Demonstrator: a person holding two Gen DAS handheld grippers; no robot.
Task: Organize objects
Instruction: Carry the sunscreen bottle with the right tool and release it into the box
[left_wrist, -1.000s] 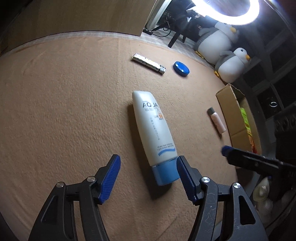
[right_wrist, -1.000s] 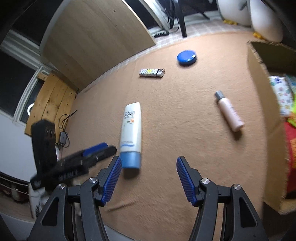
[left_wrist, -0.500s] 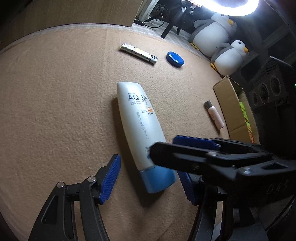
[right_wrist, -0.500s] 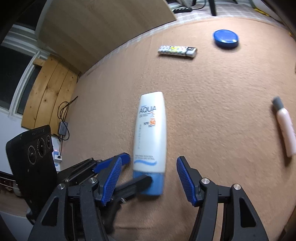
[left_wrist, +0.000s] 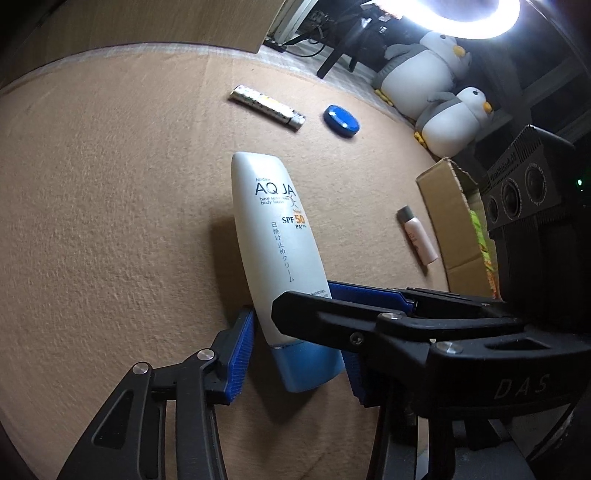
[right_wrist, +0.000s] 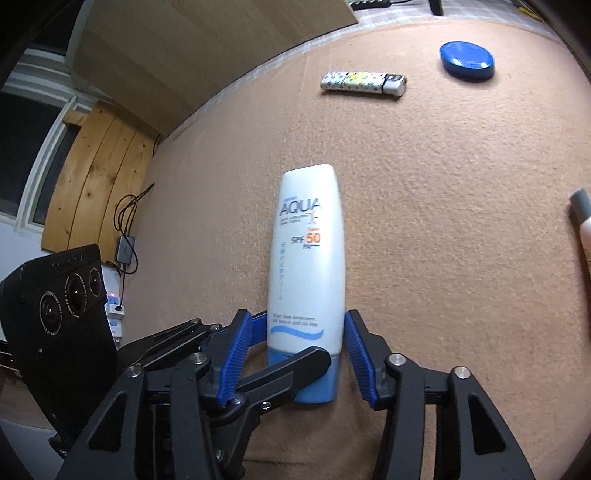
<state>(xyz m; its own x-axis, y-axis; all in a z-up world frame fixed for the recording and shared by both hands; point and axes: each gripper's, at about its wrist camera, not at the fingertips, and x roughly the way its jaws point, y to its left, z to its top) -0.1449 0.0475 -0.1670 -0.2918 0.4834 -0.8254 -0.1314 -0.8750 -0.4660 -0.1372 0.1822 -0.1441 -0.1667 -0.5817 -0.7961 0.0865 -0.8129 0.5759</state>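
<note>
Left wrist view: one white plastic tube (left_wrist: 275, 251) with a blue cap lies flat on the tan, felt-like table (left_wrist: 110, 221), cap end between the ribbed blue pads of the left gripper (left_wrist: 295, 356). Its jaws stand closed in around the cap, the left pad touching the tube; whether they clamp it cannot be told. The right gripper (left_wrist: 343, 299) reaches across from the right side, one black finger over the tube's lower end. Beyond lie one patterned lighter (left_wrist: 266, 108), one round blue lid (left_wrist: 341, 121) and one small pink bottle (left_wrist: 418, 236) with a grey cap, beside one open cardboard box (left_wrist: 452, 221). Two plush penguins (left_wrist: 424, 74) sit under one ring light (left_wrist: 447, 18).

Right wrist view: the right gripper (right_wrist: 295, 360) straddles the same tube (right_wrist: 308, 258), right pad against it, left pad a little off; jaws partly closed, grip uncertain. The left gripper (right_wrist: 291, 350) crosses the cap from the left. Lighter (right_wrist: 364, 83) and lid (right_wrist: 467, 60) lie far back; the bottle (right_wrist: 583, 225) shows at the right edge.
</note>
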